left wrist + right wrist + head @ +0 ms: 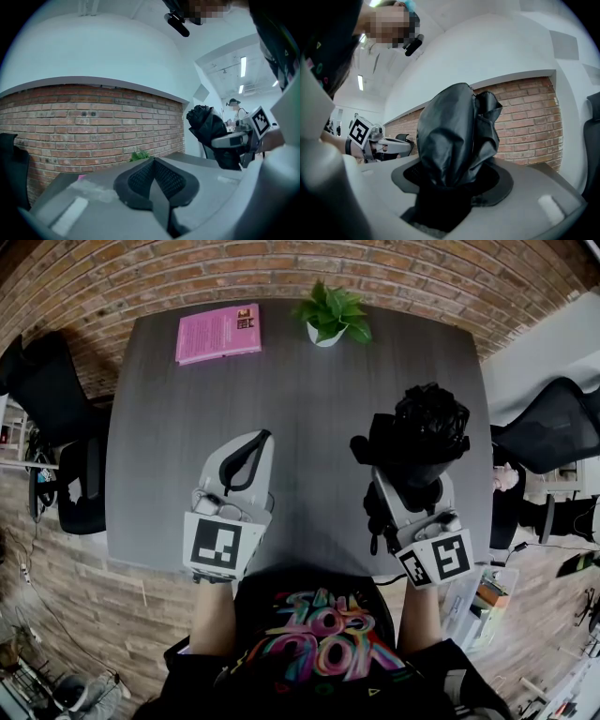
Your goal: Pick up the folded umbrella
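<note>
The folded umbrella [428, 424] is a black, crumpled bundle held upright above the grey table [309, 399], toward its right side. My right gripper [411, 465] is shut on its lower part. In the right gripper view the umbrella [454, 136] fills the space between the jaws and hides the pads. My left gripper [249, 448] hovers over the table's near left, jaws together with nothing between them. In the left gripper view its black pads meet at the left gripper [153, 174], and the umbrella [206, 127] shows off to the right in the other gripper.
A pink book [218, 332] lies at the table's far left, and a potted plant [331, 317] stands at the far middle. Black office chairs stand to the left [58, 427] and right [548, 432]. A brick wall runs behind the table.
</note>
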A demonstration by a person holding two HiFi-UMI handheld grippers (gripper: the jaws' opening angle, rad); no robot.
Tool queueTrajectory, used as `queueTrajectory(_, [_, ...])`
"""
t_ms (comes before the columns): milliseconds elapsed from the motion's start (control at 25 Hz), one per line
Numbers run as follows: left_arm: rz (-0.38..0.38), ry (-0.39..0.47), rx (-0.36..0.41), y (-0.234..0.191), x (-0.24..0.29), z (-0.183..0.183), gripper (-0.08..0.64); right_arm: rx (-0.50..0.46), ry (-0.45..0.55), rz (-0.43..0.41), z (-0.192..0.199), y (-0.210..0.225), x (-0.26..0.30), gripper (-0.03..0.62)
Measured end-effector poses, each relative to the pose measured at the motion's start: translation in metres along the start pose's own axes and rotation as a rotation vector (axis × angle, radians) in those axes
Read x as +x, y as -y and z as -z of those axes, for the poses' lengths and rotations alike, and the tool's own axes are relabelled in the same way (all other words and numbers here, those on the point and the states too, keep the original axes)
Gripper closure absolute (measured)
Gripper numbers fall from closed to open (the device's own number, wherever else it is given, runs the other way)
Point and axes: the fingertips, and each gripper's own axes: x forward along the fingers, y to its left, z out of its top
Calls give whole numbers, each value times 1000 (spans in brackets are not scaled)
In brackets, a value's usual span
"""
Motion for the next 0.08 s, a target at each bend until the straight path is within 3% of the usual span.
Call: queueTrajectory(80, [2, -2, 1, 1, 0, 1, 558, -2, -1, -1, 1, 0, 0, 328])
